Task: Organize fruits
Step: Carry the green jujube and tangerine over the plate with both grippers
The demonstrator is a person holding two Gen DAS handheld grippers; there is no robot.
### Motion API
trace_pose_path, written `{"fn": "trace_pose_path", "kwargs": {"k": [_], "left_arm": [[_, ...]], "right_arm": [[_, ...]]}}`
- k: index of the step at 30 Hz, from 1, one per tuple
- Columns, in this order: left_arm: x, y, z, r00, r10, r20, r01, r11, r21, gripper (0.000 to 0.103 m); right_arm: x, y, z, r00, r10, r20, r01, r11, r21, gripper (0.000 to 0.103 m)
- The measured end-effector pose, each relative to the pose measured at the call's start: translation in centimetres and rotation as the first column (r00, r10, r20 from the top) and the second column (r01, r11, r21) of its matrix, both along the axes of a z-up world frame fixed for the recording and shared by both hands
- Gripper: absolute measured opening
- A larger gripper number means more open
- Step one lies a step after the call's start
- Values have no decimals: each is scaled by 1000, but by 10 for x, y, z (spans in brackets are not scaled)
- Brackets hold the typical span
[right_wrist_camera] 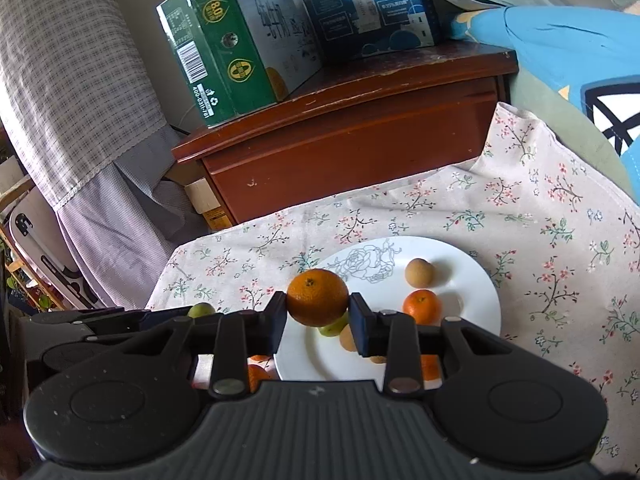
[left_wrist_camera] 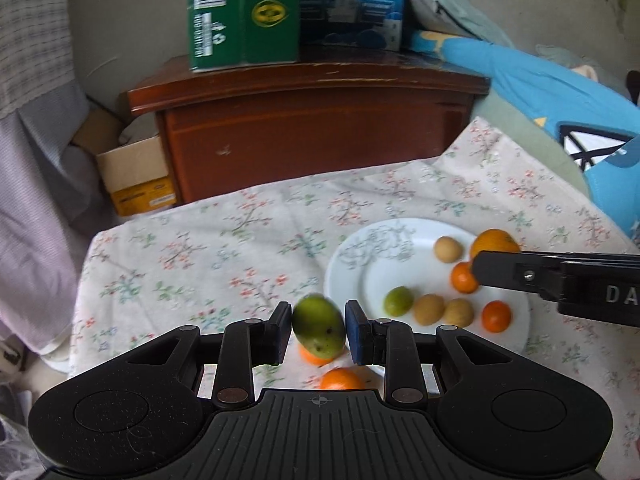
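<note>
Above floral cloth, left hand-held gripper [left_wrist_camera: 318,330] clamps smooth oval green fruit [left_wrist_camera: 319,327]; right hand-held gripper [right_wrist_camera: 318,316] pinches dimpled round orange [right_wrist_camera: 317,297].

A home bedroom: a wooden nightstand [left_wrist_camera: 308,120] at the far side, pillows [left_wrist_camera: 540,92] to the right, a floral cloth [left_wrist_camera: 200,252] near, and a checked curtain [right_wrist_camera: 72,92] left.

Ahead of the tool, a green carton [right_wrist_camera: 224,56] and blue carton [right_wrist_camera: 364,8] on a wooden nightstand [right_wrist_camera: 352,128]; floral cloth [right_wrist_camera: 540,248] below.
</note>
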State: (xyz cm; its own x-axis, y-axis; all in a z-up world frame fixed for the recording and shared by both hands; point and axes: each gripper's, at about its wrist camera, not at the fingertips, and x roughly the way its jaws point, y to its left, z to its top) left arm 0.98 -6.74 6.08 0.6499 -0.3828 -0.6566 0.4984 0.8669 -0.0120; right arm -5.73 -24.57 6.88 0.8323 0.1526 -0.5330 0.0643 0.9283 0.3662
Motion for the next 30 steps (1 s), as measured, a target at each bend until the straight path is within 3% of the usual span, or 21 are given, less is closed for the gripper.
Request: {"fn": "trace_pose_path", "kwargs": {"k": [4, 13, 18, 23, 30], "left_arm": [[-4, -9, 0, 998, -60, 9, 60, 997, -39, 27], [-9, -22, -12, 991, -134, -6, 133, 990, -43, 27], [5, 2, -7, 996, -91, -14, 90, 996, -20, 27], [16, 19, -5, 997, -58, -52, 55, 997, -58, 27], [-11, -20, -16, 976, -214, -46, 213, 977, -29, 29]], "right_arm": [[4, -14, 3, 1000, -15, -4, 15, 1000, 20, 33], [22, -39, -9, 996, -53, -71, 58, 995, 82, 33], [29, -44, -16, 993, -52, -106, 64, 992, 111, 33], [33, -45, -17, 992, -51, -113, 65, 991, 119, 33], [36, -47, -22, 988, -44, -146, 66, 987, 146, 33]]}}
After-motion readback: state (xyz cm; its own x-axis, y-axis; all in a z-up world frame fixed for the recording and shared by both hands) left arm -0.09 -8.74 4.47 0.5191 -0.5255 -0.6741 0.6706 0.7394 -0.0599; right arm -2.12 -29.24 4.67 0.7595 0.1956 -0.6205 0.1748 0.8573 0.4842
